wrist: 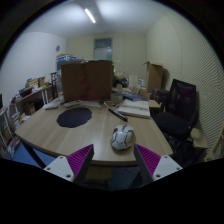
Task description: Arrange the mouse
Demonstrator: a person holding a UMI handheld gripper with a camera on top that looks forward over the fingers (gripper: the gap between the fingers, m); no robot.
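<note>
Now we see the mouse (122, 138), white and grey, resting on the wooden table (60, 133) near its front edge; our gripper (108, 162) stands open just short of the mouse, pads apart; left of the mouse lies a dark round mat (74, 118); behind the mouse, papers (133, 108); right of it, a black chair (178, 108).

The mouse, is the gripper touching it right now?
Apart. The gripper view shows the white mouse resting on the wooden table, ahead of the open gripper, with bare table visible between the mouse and each pink-padded fingertip.
</note>
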